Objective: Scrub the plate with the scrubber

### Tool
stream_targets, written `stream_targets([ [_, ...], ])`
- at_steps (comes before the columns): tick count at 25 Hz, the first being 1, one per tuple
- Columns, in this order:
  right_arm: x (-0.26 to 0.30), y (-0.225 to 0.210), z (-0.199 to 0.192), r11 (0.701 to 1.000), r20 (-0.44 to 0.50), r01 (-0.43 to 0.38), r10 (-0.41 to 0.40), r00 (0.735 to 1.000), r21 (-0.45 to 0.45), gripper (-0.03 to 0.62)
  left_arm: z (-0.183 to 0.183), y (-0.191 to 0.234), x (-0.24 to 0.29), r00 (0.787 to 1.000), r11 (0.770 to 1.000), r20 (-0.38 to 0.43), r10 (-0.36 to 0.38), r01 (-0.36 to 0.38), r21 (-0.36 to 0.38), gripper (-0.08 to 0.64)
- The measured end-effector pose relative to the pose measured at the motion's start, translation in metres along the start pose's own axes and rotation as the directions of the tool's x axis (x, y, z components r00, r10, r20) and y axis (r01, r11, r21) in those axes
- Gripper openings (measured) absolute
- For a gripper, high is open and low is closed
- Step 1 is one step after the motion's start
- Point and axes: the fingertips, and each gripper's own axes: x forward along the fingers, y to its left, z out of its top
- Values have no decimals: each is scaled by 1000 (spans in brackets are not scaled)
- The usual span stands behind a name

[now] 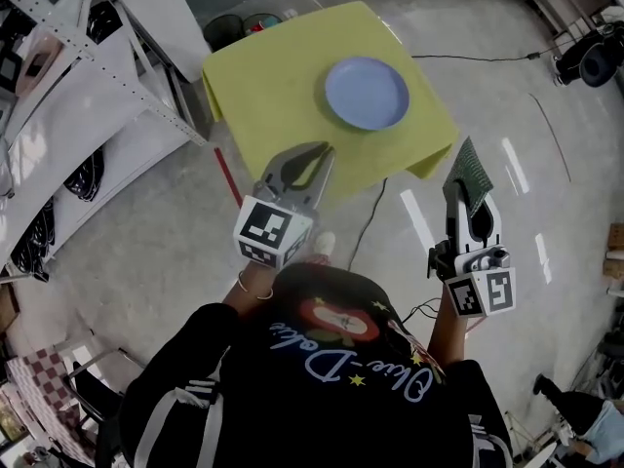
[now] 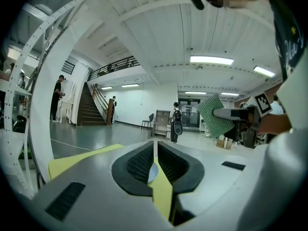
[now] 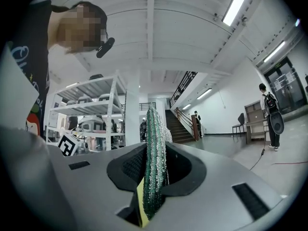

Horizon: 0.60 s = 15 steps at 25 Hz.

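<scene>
View from above a person in a black top, standing short of a yellow table point(image 1: 263, 86) on a grey floor. A blue plate point(image 1: 367, 93) sits on the far right part of the table, well ahead of both tools and touched by neither.

The left gripper point(image 1: 326, 152) has its jaws together with nothing in them and reaches over the table's near edge. The right gripper point(image 1: 471, 199), off the table's right corner, is clamped on a green scrubber point(image 1: 470, 171) that stands on edge above the jaws.

The step in hand looks like the approach. To do it well, the scrubber's broad face probably needs tipping flat onto the plate. The plate may slide on the cloth, so the left jaws would likely have to steady its rim.

The person's hands are hidden under the marker cubes. Both gripper views show mostly the hall. Only a sliver of plate shows between the left jaws. Whether the plate is dirty cannot be told.
</scene>
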Motion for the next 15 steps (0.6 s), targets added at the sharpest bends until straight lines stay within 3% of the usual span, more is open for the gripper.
stream_targets([
  [7, 32, -7, -4, 999, 8, 14, -15, 1000, 37, 58, -3, 36, 17, 999, 1000, -27, 23, -23, -4, 5],
  [15, 51, -15, -6, 999, -8, -11, 11, 1000, 54, 59, -11, 49, 21, 997, 997, -52, 61, -63, -50, 5],
])
